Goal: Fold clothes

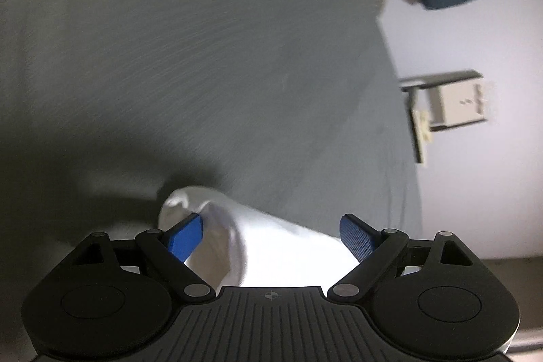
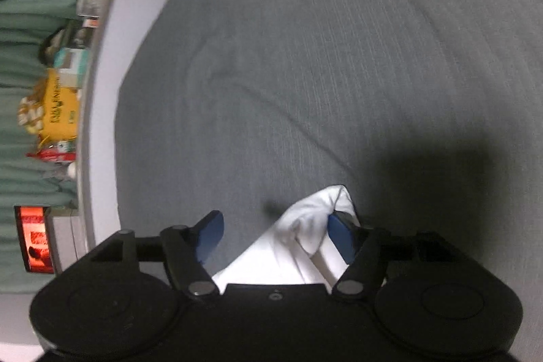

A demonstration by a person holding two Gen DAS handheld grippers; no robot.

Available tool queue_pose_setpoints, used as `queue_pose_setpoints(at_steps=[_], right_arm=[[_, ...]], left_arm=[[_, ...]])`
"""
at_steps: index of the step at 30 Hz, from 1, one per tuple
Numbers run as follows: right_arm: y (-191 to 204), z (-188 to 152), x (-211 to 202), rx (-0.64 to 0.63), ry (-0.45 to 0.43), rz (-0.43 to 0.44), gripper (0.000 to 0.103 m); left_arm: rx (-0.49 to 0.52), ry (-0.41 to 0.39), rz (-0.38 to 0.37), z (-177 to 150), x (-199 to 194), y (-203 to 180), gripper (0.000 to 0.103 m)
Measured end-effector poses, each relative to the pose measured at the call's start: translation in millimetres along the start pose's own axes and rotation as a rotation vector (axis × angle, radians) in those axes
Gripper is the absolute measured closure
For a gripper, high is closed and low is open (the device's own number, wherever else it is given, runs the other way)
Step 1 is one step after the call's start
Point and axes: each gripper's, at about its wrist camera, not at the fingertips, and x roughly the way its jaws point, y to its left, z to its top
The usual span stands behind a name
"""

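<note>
On the grey bed sheet (image 1: 203, 56), a white garment (image 1: 271, 246) lies bunched beneath both tools, near the edge of the bed closest to the cameras. The left tool (image 1: 271, 236) stands wide, and the garment lies between its blue pads (image 1: 186, 240) without being pinched. The right tool (image 2: 275, 234) stands partly apart; a raised fold of the white garment (image 2: 315, 219) rests against its right-hand pad (image 2: 339, 236), while the other pad sits clear over bare sheet. Neither tool appears to grip the cloth.

Risks from this state:

1. Drag-along. The fold touching the right tool's pad could catch on the textured face and lift with the tool, undoing whatever fold is in place.
2. Uneven grasp. If the tools pinch now, each would likely take a thick bunch and not a single edge, giving a lumpy, skewed fold.
3. Sheet capture. The sheet is soft and wrinkled; a low pinch could take sheet together with garment.
4. Poor aim. Both views are blurred and partly in shadow, so the cloth's edges are hard to locate.
</note>
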Motion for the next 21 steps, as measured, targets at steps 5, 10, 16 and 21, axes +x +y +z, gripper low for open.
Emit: queue_pose_setpoints(at_steps=[5,10,16,21], right_arm=[[5.6,1.0,8.5,0.023,0.007,-0.044,0.045],[-8.6,-1.6,8.3,0.058,-0.024,-0.065,0.091],[-21.3,-18.6,5.9,0.041,-0.086,-0.007,0.094],[-13.6,-24.9,-5.1,-0.012,-0.134,0.031,0.095]], left_arm=[[-0.002,-0.006,0.073,-6.9,12.2,-0.4,0.041],[-0.001,-0.061,0.116,-9.7,22.6,5.7,0.086],[0.018,-0.194,0.103,-27.4,19.3,5.5,0.091],[0.04,-0.265,0.057,-29.5,8.7,0.8,0.092]])
